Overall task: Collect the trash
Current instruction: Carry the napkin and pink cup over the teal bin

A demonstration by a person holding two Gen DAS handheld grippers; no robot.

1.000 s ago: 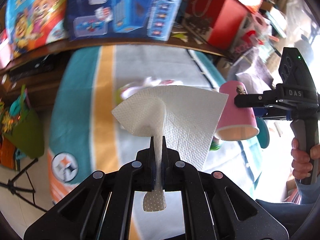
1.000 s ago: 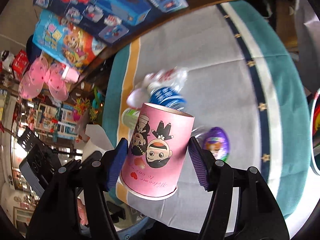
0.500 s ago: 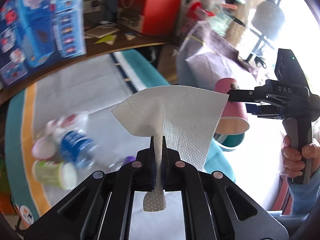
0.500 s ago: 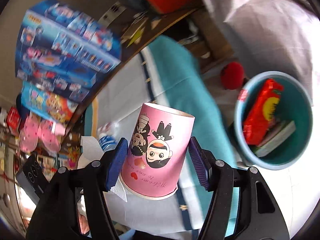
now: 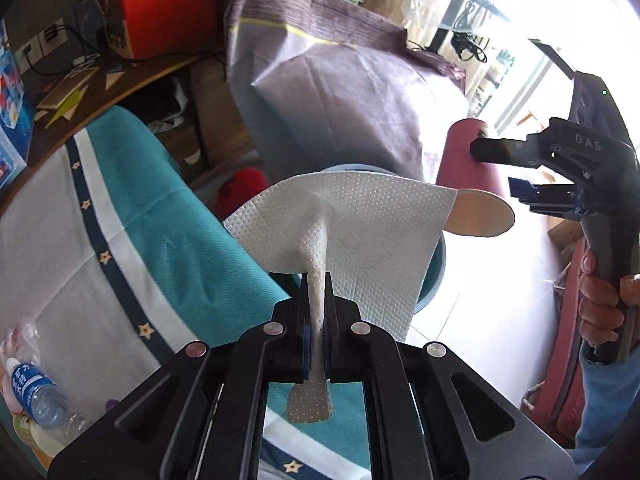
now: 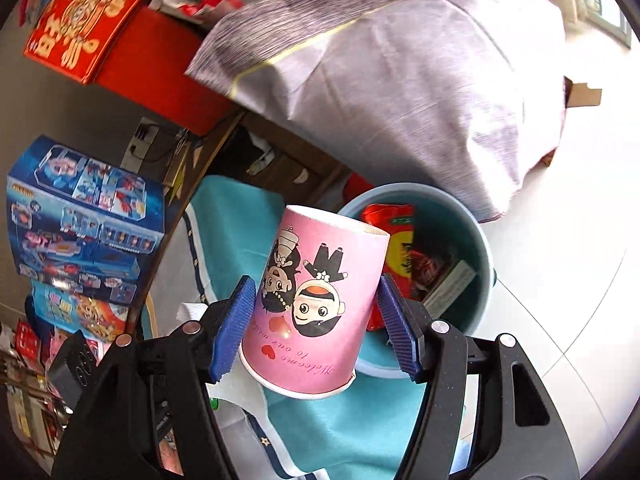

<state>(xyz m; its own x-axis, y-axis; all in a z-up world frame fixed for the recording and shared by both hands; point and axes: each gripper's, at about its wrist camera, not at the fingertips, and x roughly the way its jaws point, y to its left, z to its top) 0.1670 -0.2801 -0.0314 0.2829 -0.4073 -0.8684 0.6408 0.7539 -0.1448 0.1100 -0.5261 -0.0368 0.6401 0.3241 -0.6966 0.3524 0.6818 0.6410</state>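
Note:
My left gripper [image 5: 316, 322] is shut on a white paper napkin [image 5: 360, 236], which fans out in front of it and hides most of the blue bin [image 5: 434, 276] below. My right gripper [image 6: 316, 316] is shut on a pink paper cup [image 6: 316, 300] printed with two cartoon figures, held upside down. The cup hangs just in front of the blue bin [image 6: 486, 264], which holds a red wrapper [image 6: 394, 236] and other packets. In the left wrist view the right gripper [image 5: 496, 168] holds the cup [image 5: 468, 168] to the right of the napkin, above the bin.
A teal and grey cloth covers the table [image 5: 132, 208] on the left, with a plastic bottle [image 5: 36, 396] and other trash at its near corner. A large purple bag [image 6: 420, 80] stands behind the bin. Toy boxes [image 6: 84, 220] and a red box [image 6: 120, 36] line the back.
Both grippers have swung right, away from the table top with its bottle and cups, to the blue bin on the floor. Napkin and cup stay gripped as before.

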